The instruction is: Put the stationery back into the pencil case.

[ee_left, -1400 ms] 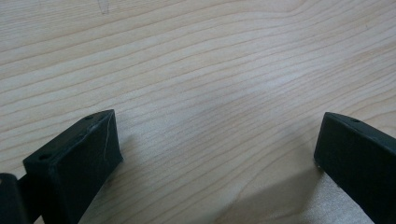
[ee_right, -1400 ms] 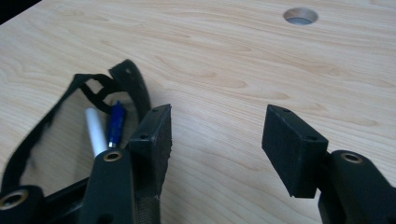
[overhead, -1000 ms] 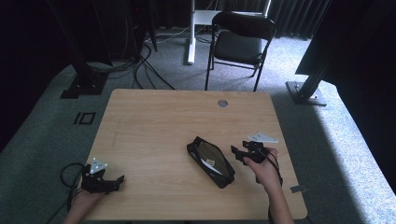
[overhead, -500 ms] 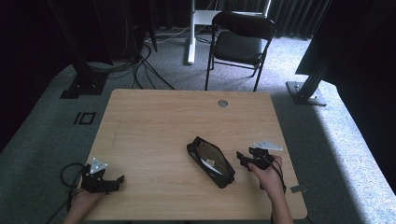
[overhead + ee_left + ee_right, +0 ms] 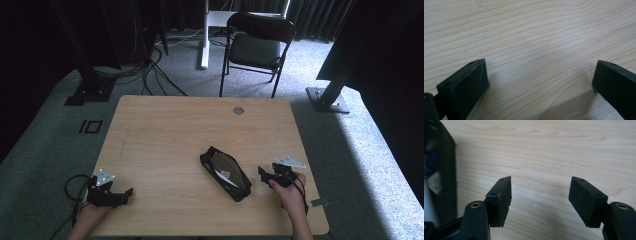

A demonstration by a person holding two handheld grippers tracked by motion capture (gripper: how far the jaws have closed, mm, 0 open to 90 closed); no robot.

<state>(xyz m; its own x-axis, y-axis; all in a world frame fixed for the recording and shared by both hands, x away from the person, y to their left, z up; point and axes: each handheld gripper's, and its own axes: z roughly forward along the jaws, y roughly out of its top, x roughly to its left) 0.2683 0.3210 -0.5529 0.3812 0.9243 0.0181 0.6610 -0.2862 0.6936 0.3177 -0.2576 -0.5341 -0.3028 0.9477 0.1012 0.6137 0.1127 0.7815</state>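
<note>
Two grippers, one pouch.

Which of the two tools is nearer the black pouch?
The right tool, just off the black pouch at its right end; the left tool sits far off at the table's near-left corner.

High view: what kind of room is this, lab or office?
Most likely a lab or recording studio, not an office. A lone wooden table sits on grey carpet, ringed by black curtains, with black stand bases and loose cables on the floor and one folding chair.
</note>
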